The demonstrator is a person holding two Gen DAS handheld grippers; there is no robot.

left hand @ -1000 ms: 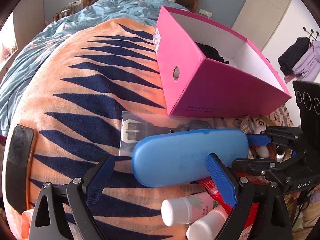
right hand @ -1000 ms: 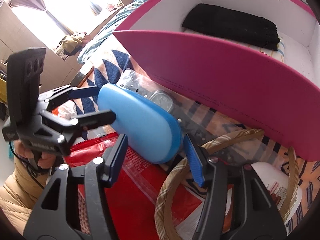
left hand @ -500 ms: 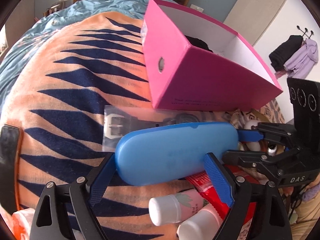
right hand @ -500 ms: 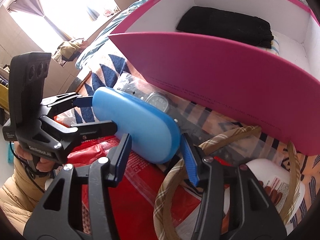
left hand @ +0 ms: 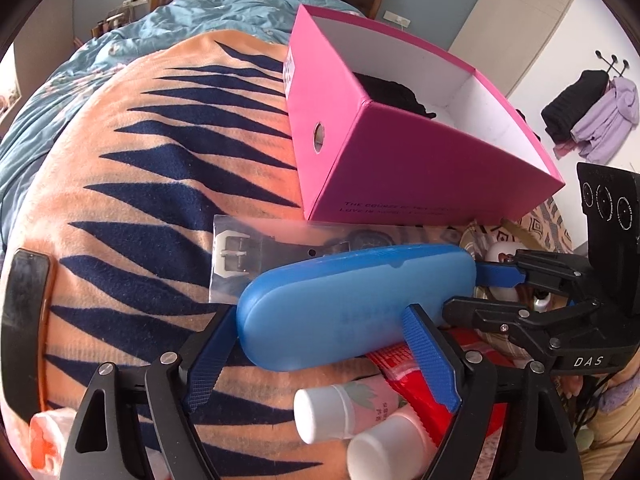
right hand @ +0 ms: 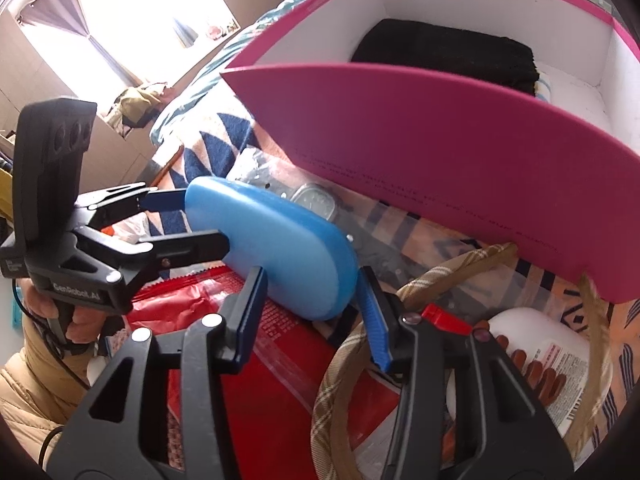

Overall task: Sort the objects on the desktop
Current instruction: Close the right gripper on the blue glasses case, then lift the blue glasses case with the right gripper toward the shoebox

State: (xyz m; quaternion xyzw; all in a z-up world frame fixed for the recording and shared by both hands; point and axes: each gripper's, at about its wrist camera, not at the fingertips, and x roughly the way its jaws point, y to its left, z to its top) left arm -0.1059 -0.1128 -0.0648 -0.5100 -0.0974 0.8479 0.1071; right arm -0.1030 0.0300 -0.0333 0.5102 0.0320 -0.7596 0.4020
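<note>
Both claws had just been closing around the blue case (left hand: 352,304): left claw (left hand: 320,352) wide, right claw (right hand: 308,304) narrower. Pink box (left hand: 420,168) beyond held only black cloth (right hand: 444,56); tubes (left hand: 340,408) remained unsorted

I see my left gripper (left hand: 320,344) closing around one end of the blue glasses case (left hand: 356,304), my right gripper (left hand: 472,288) at the other end, the pink box (left hand: 400,160) beyond.

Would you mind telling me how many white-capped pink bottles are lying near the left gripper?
2: one pink bottle lies just below the blue case; a second bottle lies beside it, lower right. Others may be hidden under the clutter.
</note>
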